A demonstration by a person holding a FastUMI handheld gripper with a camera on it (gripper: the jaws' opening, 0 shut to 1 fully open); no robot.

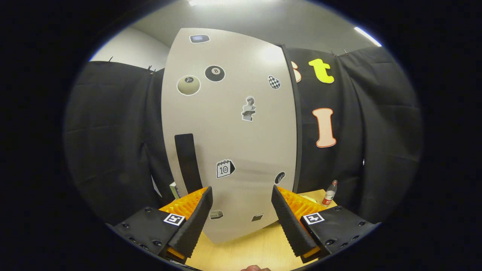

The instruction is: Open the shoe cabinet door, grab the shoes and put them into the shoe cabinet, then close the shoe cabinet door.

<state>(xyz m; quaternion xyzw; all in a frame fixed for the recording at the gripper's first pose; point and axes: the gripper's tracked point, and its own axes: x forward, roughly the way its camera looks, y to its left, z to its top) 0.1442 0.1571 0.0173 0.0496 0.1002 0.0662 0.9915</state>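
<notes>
A tall white shoe cabinet door (229, 131), covered in stickers, stands shut just ahead of my fingers. A black vertical handle (188, 162) runs along its left side, just above my left fingertip. My gripper (241, 210) is open, its fingers spread wide with nothing between them, pointing at the lower part of the door. The cabinet stands on a light wooden table (252, 250).
A small clear bottle with a red label (330, 193) stands on the table to the right of the cabinet. A small box (174, 190) peeks out at the cabinet's lower left. Black cloth walls surround the booth. A fingertip (255, 268) shows below the fingers.
</notes>
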